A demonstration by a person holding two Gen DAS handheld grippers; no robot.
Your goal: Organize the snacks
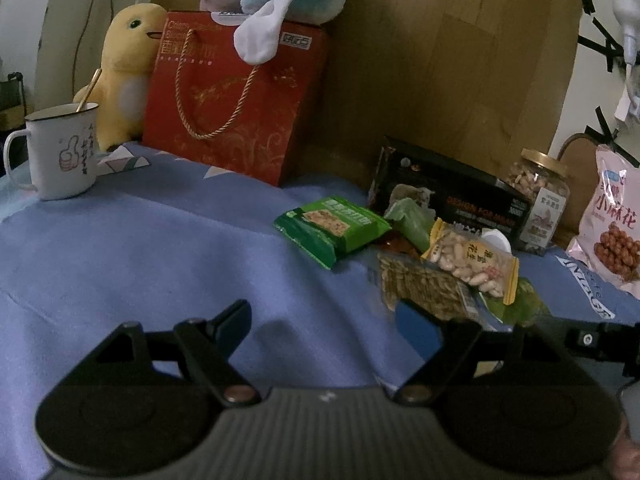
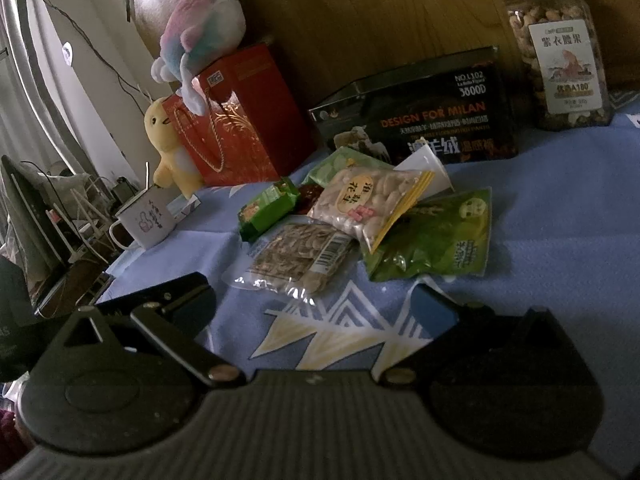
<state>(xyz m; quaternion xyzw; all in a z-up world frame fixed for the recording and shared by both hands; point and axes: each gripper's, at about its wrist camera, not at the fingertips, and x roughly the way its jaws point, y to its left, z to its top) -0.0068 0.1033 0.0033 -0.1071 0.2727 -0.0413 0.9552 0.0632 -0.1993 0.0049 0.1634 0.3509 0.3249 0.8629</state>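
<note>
Hovering with empty, wide-open jaws, the left tongs (image 1: pixel 320 316) have the flat green biscuit packet (image 1: pixel 332 234) ahead; take its near edge. Just ahead of the equally open, empty right tongs (image 2: pixel 316 300), the clear seed pouch (image 2: pixel 292 258) underlies the yellow-edged peanut bag (image 2: pixel 370 202); lift the top bag first.

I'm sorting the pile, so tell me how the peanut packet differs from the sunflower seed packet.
The peanut packet has a yellow edge and holds pale, plump peanuts; the sunflower seed packet is clear all over and holds dark striped seeds. The peanut packet lies tilted on top of the pile, while the sunflower seed packet lies flat on the blue cloth. Both are small see-through packets and appear sealed.
</note>
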